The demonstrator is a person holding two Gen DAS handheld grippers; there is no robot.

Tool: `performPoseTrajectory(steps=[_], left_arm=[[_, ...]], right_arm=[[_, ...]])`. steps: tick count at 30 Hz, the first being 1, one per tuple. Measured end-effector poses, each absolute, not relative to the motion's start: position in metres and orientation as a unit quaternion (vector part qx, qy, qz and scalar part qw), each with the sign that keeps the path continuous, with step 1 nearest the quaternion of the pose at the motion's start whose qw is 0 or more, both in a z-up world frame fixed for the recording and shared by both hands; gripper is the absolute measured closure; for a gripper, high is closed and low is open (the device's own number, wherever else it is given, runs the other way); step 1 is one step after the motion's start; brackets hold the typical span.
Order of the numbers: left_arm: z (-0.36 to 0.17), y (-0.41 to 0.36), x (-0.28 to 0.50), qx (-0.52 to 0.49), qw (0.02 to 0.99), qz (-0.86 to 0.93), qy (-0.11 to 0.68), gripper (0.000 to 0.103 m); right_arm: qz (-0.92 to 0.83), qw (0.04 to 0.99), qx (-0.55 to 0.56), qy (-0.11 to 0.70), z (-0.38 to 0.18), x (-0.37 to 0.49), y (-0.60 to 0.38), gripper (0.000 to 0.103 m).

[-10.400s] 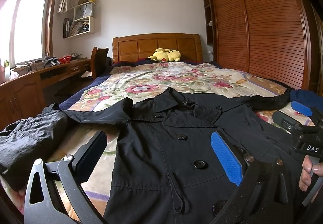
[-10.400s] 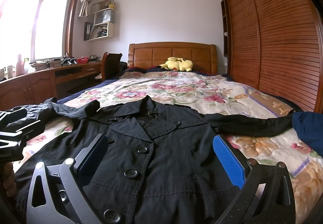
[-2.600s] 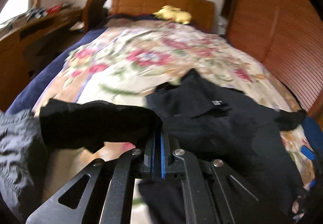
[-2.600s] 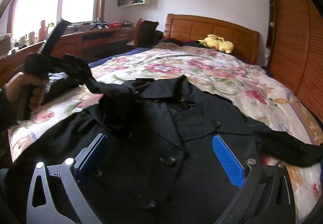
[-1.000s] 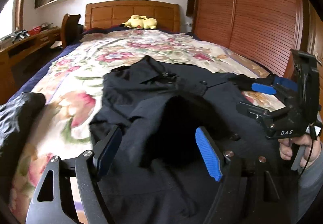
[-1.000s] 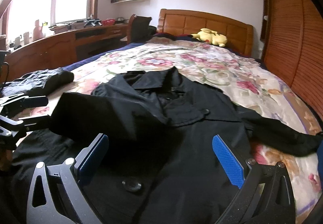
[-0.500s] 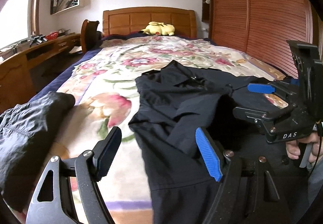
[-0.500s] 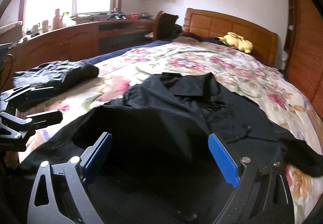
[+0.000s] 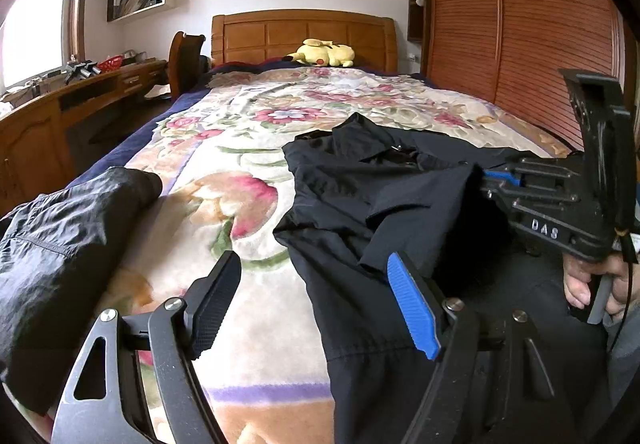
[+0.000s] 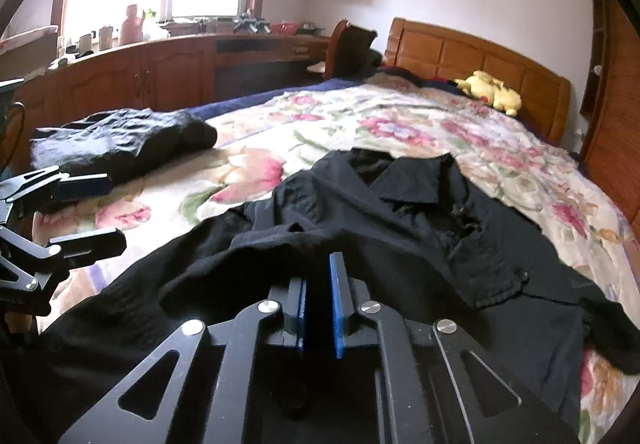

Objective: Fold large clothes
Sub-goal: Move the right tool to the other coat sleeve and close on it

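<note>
The left tongs (image 9: 316, 302) gape over the floral bedspread (image 9: 248, 180) beside the black coat (image 9: 360, 204).

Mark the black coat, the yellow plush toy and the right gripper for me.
black coat (image 9: 344, 180), left wrist view, on its shoulder panel.
yellow plush toy (image 9: 324, 53), left wrist view, on its body.
right gripper (image 10: 318, 308), right wrist view, between its blue pads.

Both tools are matte black with triangular cut-outs and silver screw heads; blue ribbed pads line their jaws. The right gripper (image 9: 486, 177), at three o'clock in the left view, bears white letters "DAS"; a thin black cable (image 9: 627, 276) hangs behind it.
</note>
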State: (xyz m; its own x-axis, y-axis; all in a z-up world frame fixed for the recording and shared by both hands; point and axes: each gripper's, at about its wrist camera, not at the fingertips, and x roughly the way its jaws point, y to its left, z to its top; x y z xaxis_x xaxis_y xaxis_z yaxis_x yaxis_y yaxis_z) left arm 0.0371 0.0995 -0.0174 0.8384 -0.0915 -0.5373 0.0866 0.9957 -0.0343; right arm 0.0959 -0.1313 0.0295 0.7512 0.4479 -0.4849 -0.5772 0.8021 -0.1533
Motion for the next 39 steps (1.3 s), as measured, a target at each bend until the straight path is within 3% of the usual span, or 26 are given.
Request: performPoseTrajectory(steps=[13,24,26,29,31,39], left_arm=[[-0.007,0.092,0.026,-0.017,0.963,-0.073,0.258,0.026],[0.0,0.078,0.023,-0.017,0.963,-0.101,0.247,0.026],[0.0,0.076,0.024,-0.018,0.963,-0.105,0.248,0.026],[0.001,0.074,0.024,-0.018,0.962,-0.109,0.249,0.026],[0.001,0.073,0.022,-0.019,0.961,-0.113,0.25,0.026],[-0.002,0.069,0.023,-0.022,0.959,-0.116,0.258,0.026]], right_arm=[[0.171,0.965,-0.107,0.168,0.045,0.052,-0.183,0.098],[0.082,0.954,-0.099,0.272,0.018,0.02,-0.232,0.098],[0.078,0.947,-0.095,0.295,0.012,0.015,-0.233,0.095],[0.066,0.943,-0.101,0.31,0.007,-0.001,-0.231,0.082],[0.055,0.943,-0.103,0.312,0.009,-0.013,-0.231,0.063],[0.059,0.949,-0.112,0.29,0.04,-0.041,-0.224,0.05]])
